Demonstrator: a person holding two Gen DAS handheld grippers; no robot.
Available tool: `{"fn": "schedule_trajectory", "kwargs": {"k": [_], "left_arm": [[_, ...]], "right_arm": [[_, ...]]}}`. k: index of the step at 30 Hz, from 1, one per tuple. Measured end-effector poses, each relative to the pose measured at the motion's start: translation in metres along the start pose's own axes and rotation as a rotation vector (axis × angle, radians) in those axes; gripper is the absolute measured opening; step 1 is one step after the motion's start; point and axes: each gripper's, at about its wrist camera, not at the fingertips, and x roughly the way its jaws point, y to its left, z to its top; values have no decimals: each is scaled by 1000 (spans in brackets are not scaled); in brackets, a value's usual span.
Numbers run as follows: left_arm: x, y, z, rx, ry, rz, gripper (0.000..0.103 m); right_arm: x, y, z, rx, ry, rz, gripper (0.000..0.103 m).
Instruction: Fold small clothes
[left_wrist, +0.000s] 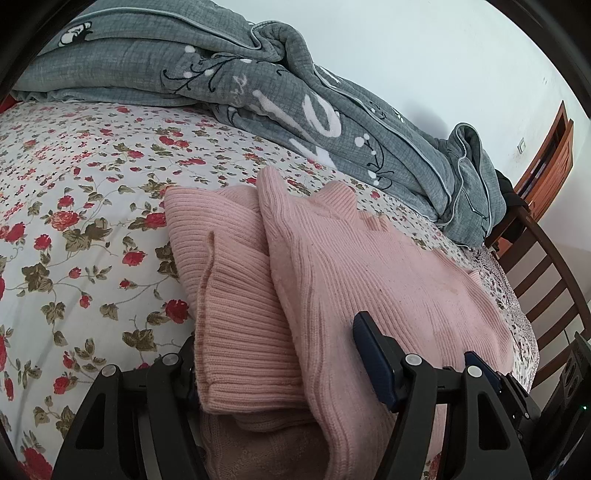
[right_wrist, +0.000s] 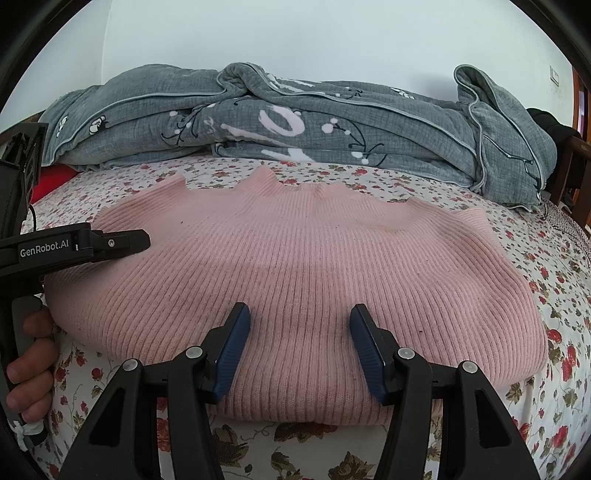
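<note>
A pink ribbed knit sweater (right_wrist: 295, 266) lies folded on the floral bedsheet (right_wrist: 554, 295). In the left wrist view the sweater (left_wrist: 369, 266) has a ribbed sleeve or hem part (left_wrist: 236, 295) lying between my left gripper's wide-open jaws (left_wrist: 273, 350); its left finger is hidden behind the cloth. My right gripper (right_wrist: 299, 332) is open over the sweater's near edge, fingers resting above the knit. The left gripper also shows at the left of the right wrist view (right_wrist: 125, 240), at the sweater's left side.
A crumpled grey quilt (right_wrist: 295, 125) lies along the back of the bed against a white wall. A wooden footboard (left_wrist: 546, 266) and a wooden door (left_wrist: 550, 147) are at the right. A red item (right_wrist: 55, 177) sits at the far left.
</note>
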Motion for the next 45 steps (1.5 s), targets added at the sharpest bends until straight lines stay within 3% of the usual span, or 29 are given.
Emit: {"fn": "schedule_trajectory", "kwargs": {"k": [45], "left_arm": [[0,-2,0,2,0,2,67]], "right_arm": [[1,1,-1,0,-2,0,57]]}}
